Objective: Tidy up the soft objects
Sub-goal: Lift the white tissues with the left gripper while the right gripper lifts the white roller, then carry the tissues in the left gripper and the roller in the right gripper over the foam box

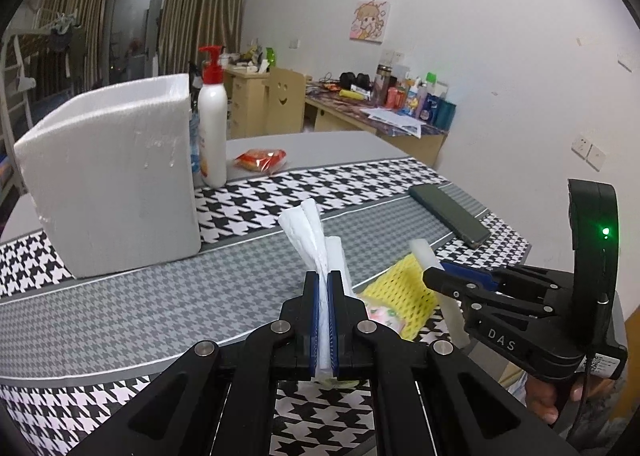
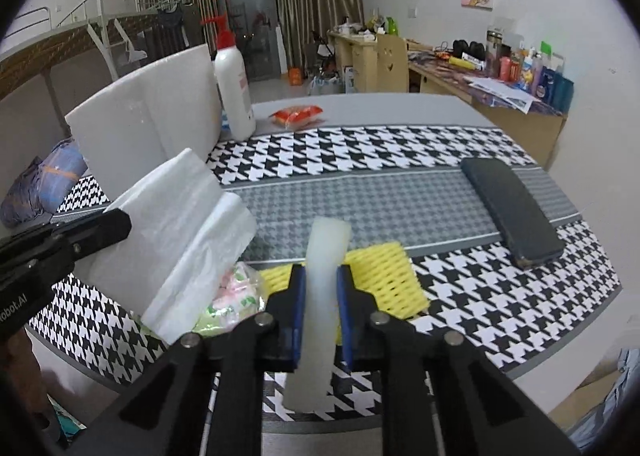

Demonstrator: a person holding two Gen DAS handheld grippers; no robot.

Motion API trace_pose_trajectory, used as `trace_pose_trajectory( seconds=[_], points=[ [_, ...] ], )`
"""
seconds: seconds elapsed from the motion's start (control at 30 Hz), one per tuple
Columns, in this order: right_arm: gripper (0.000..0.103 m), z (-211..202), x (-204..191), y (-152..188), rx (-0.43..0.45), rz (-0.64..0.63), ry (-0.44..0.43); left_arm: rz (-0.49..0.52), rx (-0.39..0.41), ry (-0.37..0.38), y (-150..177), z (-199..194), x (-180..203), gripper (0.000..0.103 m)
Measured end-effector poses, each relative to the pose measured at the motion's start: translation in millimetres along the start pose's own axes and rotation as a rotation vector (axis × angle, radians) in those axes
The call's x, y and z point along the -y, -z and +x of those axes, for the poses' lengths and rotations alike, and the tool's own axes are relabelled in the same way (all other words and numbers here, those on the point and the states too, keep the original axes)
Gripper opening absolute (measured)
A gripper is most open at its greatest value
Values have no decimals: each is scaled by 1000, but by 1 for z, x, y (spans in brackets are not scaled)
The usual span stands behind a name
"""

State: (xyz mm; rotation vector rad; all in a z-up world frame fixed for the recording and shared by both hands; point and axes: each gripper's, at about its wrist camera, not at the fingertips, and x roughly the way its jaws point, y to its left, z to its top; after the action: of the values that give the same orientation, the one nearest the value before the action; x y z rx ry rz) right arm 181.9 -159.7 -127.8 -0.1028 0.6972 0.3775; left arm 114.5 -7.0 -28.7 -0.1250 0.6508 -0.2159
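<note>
My left gripper (image 1: 323, 276) is shut on a folded white tissue (image 1: 308, 232), which sticks up past its fingertips; in the right wrist view the tissue (image 2: 180, 223) hangs wide above the table's near left. My right gripper (image 2: 322, 270) is shut on a pale foam strip (image 2: 326, 252) that stands upright between the blue pads. Seen from the left wrist, the right gripper (image 1: 430, 276) holds that strip (image 1: 422, 252) just right of the tissue. Below both lie a yellow foam net (image 2: 384, 276) and a pink-and-green soft packet (image 2: 236, 296) on the houndstooth cloth.
A white foam box (image 1: 112, 175) stands at the left, with a red-capped lotion bottle (image 1: 212, 123) beside it. A red snack packet (image 1: 260, 159) lies behind. A dark phone (image 2: 512, 211) rests at the right. The table's edge (image 2: 560, 340) runs close on the right.
</note>
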Motion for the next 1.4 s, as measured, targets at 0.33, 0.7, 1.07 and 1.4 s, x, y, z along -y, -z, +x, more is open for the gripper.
trace_pose_trajectory(
  seconds=[0.33, 0.7, 1.07, 1.4],
  points=[
    [19, -20, -6, -6, 51, -21, -7, 18, 50, -32, -8, -17, 2, 4],
    [19, -32, -16, -20, 103, -52, -35, 37, 103, -97, -18, -34, -3, 4],
    [19, -40, -25, -35, 155, -77, -65, 34, 151, -144, -30, -48, -13, 4],
    [19, -48, -39, -51, 202, -114, -96, 37, 188, -185, -42, -62, -20, 4]
  ],
)
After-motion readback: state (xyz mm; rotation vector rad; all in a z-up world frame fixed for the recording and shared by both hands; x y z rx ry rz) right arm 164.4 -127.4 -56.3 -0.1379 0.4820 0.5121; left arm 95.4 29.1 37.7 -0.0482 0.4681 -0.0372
